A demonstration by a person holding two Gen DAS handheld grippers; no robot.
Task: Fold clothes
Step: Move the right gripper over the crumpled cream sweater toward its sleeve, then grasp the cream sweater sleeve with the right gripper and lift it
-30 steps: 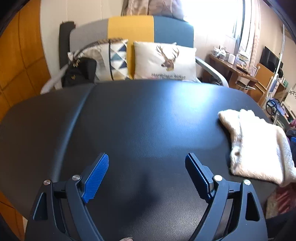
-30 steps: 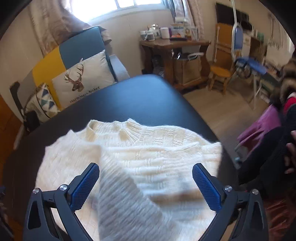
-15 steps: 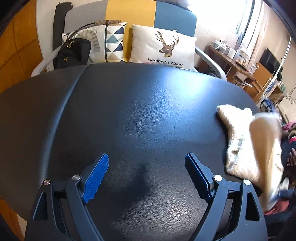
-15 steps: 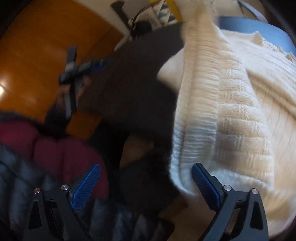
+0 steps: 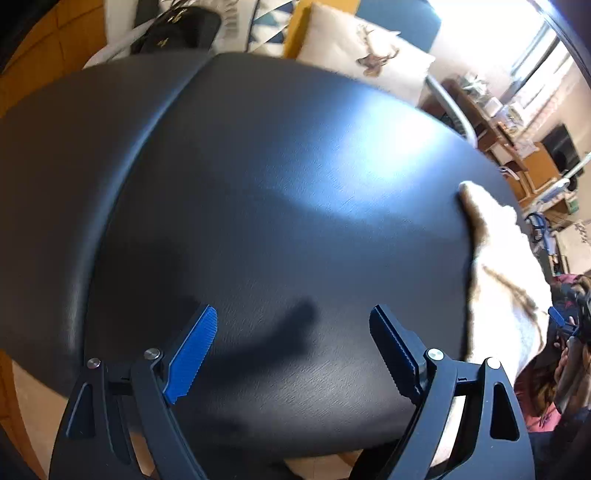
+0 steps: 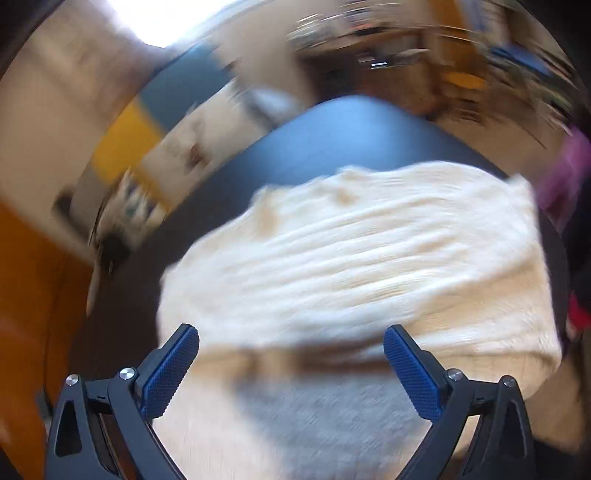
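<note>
A cream knitted sweater [image 6: 351, 266] lies on the black padded table [image 6: 332, 125], blurred in the right wrist view. My right gripper [image 6: 291, 365] hovers over the sweater's near part with its jaws wide apart and nothing between them. In the left wrist view the sweater [image 5: 498, 266] shows only at the table's right edge. My left gripper [image 5: 291, 350] stands open above bare black table [image 5: 258, 184], well left of the sweater.
A sofa [image 5: 399, 14] with a deer cushion [image 5: 362, 62] and a black handbag [image 5: 177, 29] stands behind the table. A wooden desk [image 5: 491, 122] with clutter is at the far right. A person's clothing [image 5: 561, 332] and the other gripper show at the right edge.
The left gripper has tilted down and rolled over the table. The right gripper swung away to the left side and has come back over the sweater, whose raised part now lies flat.
</note>
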